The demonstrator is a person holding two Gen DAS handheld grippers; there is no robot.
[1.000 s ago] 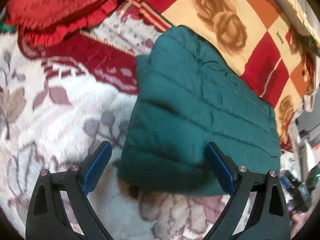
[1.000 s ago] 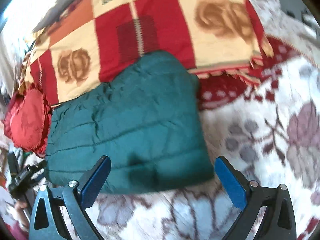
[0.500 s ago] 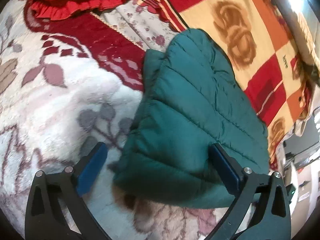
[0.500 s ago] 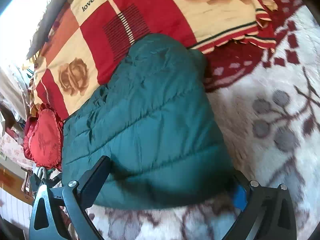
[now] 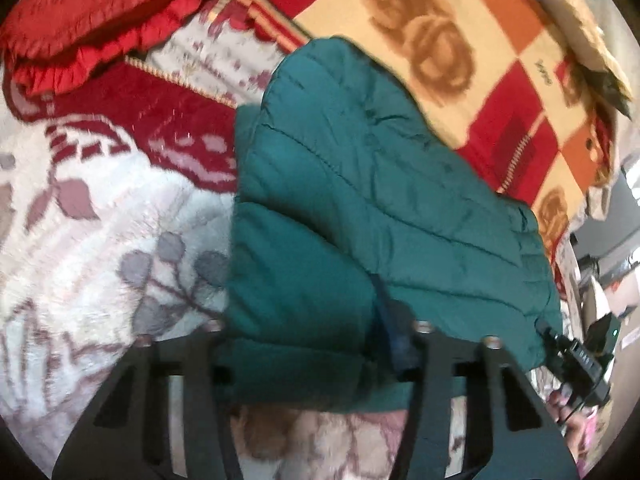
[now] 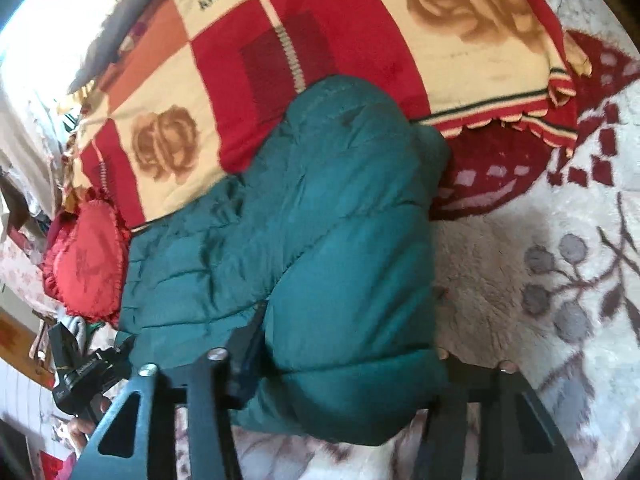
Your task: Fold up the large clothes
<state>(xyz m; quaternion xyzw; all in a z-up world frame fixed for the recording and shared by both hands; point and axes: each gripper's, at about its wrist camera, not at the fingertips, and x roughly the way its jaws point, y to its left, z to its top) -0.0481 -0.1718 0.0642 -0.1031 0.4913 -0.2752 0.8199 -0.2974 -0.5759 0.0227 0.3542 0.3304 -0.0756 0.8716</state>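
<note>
A folded teal quilted jacket (image 5: 360, 208) lies on a floral blanket. In the left wrist view my left gripper (image 5: 304, 340) is shut on the jacket's near left corner, which bulges between the fingers and hides the left pad. In the right wrist view the jacket (image 6: 304, 232) fills the middle. My right gripper (image 6: 344, 360) is shut on its near right corner, with the puffy fabric bunched between the fingers.
A red, cream and orange rose-patterned blanket (image 5: 460, 48) lies behind the jacket. A red frilled cushion (image 5: 80, 12) sits at the far left; it also shows in the right wrist view (image 6: 84, 260). The white floral bedspread (image 6: 540, 280) extends beside the jacket.
Both grippers moved in over the jacket's near edge and closed on its two near corners. The gripped edge now bunches up between the fingers.
</note>
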